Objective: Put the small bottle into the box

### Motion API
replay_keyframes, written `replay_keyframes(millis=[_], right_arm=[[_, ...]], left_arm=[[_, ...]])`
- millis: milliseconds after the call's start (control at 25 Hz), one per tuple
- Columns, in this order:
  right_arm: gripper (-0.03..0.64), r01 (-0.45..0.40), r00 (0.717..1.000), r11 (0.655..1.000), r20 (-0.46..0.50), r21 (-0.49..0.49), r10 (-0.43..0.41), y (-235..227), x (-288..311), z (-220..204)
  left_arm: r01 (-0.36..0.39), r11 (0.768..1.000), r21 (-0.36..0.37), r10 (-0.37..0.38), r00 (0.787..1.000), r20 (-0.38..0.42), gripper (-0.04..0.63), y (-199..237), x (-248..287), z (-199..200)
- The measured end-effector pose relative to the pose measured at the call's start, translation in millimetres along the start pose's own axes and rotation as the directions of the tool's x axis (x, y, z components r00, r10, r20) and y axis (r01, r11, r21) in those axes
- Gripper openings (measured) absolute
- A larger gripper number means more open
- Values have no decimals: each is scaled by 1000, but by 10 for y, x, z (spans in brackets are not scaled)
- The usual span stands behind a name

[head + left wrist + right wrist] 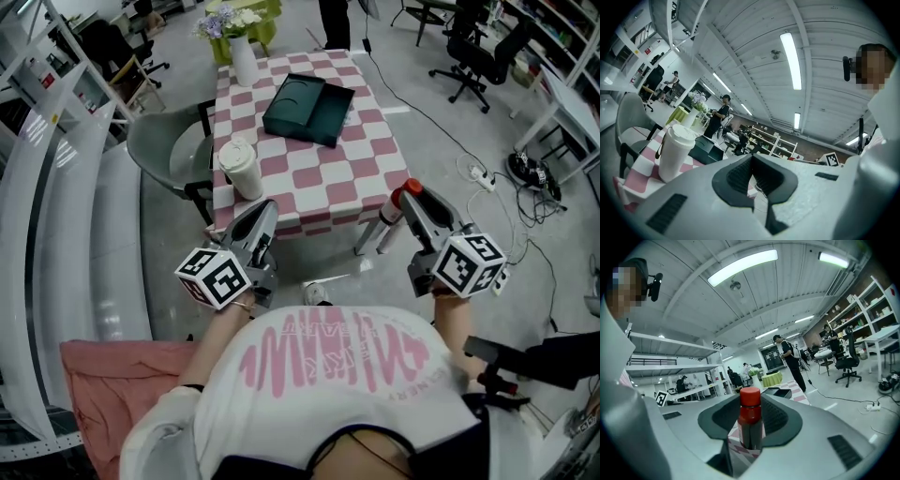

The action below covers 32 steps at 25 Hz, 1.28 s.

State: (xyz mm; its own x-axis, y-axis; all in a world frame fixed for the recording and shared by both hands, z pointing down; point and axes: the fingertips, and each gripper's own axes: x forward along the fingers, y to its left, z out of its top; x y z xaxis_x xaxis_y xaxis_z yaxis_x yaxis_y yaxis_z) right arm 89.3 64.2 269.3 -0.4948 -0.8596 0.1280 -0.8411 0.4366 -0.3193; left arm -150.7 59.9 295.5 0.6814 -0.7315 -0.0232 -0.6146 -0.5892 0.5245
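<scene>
Only the right gripper view shows the grip plainly: the right tool (751, 400) is clamped on the small bottle (750, 423), which is held upright between the 2 pads, dark in the body. In the head view little more than its red cap (410, 188) is seen, just off the near corner of the checked counter (347, 178) and well apart from the dark green box (307, 109) lying farther back on it. The left tool (751, 157) is shown in its own view with the tips together and nothing between them, and a lidded paper cup (675, 151) is seen past it. The pink lettering on the T-shirt (328, 361) is viewed upside down and cannot be read.
</scene>
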Motion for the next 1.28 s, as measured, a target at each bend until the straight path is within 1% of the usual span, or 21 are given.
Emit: replay_keyframes(millis=[200,600,800,1120,1280], right_arm=[[137,-8,1000,1000,-8,-5,8,-136,230,83],[137,-7,1000,1000,-8,-23,7,-351,666,302],[137,-13,1000,999,-19,-35,13,-433,889,387],[137,-15,1000,999,-25,-49,14,-620,1208,486],[137,-16,1000,998,-23,-61,15,-713,1363,547]], left_arm=[[4,1000,-5,-4,1000,2,8,128,249,105],[39,999,-8,-39,999,-8,8,332,718,316],[81,997,-15,-81,996,-28,8,395,911,405],[69,998,-8,-70,997,-36,8,622,1188,442],[57,998,11,-57,998,-14,8,731,1326,548]])
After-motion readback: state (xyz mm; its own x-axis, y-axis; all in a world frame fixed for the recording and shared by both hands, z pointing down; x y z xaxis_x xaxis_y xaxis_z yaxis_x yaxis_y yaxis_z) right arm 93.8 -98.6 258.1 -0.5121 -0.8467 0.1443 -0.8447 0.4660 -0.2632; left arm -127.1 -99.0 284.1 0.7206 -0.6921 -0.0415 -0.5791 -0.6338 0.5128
